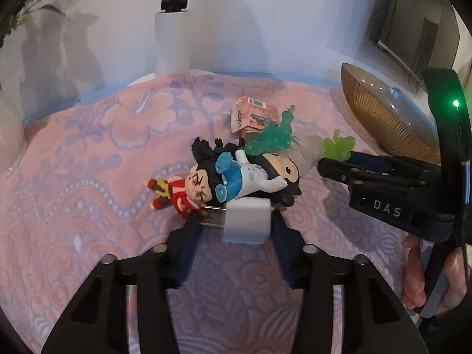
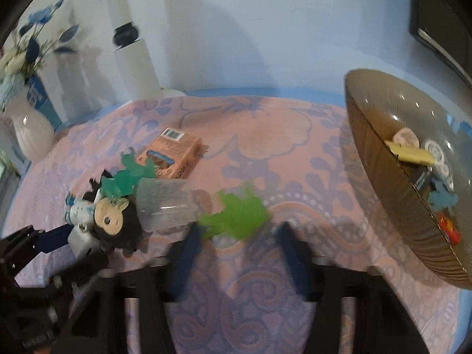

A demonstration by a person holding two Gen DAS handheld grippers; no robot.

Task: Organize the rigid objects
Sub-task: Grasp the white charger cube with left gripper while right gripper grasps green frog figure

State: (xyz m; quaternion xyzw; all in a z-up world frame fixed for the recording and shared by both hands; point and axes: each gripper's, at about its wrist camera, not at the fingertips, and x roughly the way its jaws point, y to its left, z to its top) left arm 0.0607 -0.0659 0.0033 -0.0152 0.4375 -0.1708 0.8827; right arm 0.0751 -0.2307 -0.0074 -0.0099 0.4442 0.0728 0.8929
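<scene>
Pick-up step in hand: left gripper (image 1: 236,219) clamped on the white block (image 1: 247,221) under the figurines at frame centre; right gripper (image 2: 237,230) around the light-green toy (image 2: 236,215), contact unclear through blur. Next, lifting both cleanly toward the ribbed bowl (image 2: 383,206) at right

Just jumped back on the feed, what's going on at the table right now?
A person holds a tool in each hand over a pile of toys on the floral cloth. The left tool has its fingers on either side of the white block beside the black-haired figure. The right tool is at the light green toy, though blur hides whether it grips. The ribbed bowl on the right already holds several items.
</scene>
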